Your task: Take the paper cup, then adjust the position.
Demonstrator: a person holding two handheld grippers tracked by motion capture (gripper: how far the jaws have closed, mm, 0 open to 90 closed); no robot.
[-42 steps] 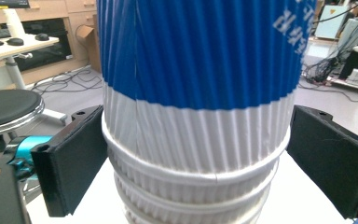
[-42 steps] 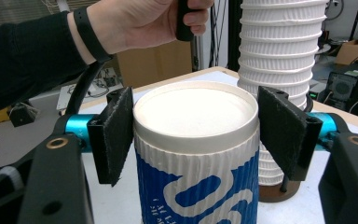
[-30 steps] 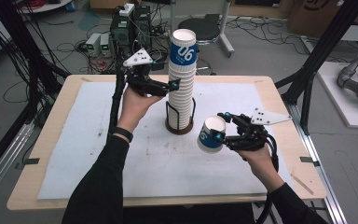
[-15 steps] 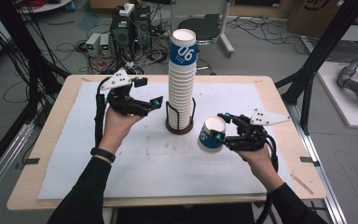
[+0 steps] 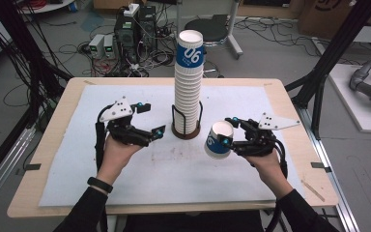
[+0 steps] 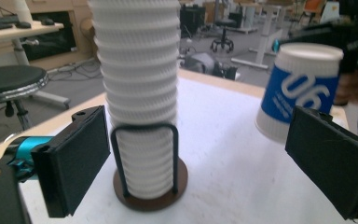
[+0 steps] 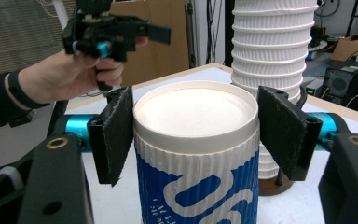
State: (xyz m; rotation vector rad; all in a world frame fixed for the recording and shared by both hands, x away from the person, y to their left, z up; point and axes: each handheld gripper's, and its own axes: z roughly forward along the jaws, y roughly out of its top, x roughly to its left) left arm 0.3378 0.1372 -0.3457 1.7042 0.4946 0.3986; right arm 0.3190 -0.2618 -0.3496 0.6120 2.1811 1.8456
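A tall stack of white ribbed paper cups (image 5: 188, 87) stands in a wire holder on a round brown base (image 5: 186, 131) at the table's middle; the top cup has a blue band. My left gripper (image 5: 153, 119) is open to the left of the stack, low, holding nothing. In the left gripper view the stack (image 6: 140, 93) rises between the widely spread pads (image 6: 74, 163). My right gripper (image 5: 228, 131) is shut on a single blue and white cup (image 5: 217, 141), held tilted above the table right of the stack. Its pads (image 7: 116, 135) sit on either side of that cup (image 7: 196, 186).
A white mat (image 5: 174, 169) covers the wooden table (image 5: 294, 121). Black frame posts (image 5: 328, 63) stand at the table's sides. Cables and electronics (image 5: 125, 34) lie on the floor behind, beside a stool (image 5: 212, 24).
My left gripper has drawn back from the upper part of the stack, moving left and down toward the table. The right gripper with its cup has stayed in place.
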